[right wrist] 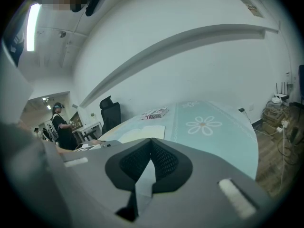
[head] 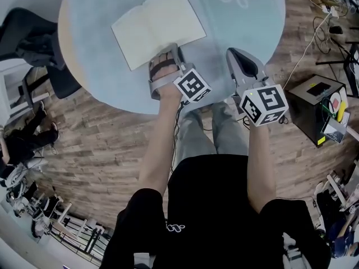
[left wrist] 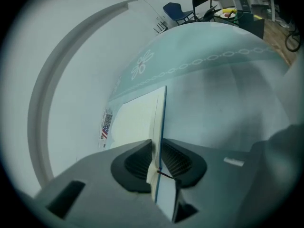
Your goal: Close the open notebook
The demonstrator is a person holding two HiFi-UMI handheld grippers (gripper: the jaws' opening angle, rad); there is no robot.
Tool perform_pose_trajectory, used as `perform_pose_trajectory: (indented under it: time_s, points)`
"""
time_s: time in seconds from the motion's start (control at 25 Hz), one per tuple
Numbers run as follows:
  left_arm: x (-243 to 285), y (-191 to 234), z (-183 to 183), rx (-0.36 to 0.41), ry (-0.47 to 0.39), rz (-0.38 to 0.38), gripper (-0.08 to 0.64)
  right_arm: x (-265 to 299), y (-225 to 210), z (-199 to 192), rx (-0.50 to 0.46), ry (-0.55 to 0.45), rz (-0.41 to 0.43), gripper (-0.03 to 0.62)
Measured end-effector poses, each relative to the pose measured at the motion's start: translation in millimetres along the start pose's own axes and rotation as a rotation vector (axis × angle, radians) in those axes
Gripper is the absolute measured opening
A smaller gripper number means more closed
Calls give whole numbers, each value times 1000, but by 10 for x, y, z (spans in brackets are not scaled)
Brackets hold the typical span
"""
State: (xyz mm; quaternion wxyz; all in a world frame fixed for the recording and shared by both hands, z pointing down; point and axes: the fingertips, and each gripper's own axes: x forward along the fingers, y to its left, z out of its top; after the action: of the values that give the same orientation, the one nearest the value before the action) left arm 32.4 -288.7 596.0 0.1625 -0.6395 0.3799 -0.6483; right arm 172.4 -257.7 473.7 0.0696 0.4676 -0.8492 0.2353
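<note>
The open notebook (head: 159,27) lies flat on the round worktop (head: 95,49), in the upper middle of the head view. The left hand-held gripper (head: 171,54) has nipped its near right edge, and the left gripper view shows a thin, blue-rimmed cover pinched tight between the jaws. The right hand-held gripper (head: 234,55) hovers just to the right with its jaws together, holding nothing. I'd judge the notebook light and its cover thin and bendy. An outer-edge grip suits it, swung over gently so the paper neither creases nor slips free.
</note>
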Motion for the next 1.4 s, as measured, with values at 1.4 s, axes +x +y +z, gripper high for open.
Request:
perform_pose_trajectory:
  time_s: [1.4]
  points:
    - [-334, 191, -704, -1144, -173, -189, 5, 351, 756, -127, -73, 61, 122, 11]
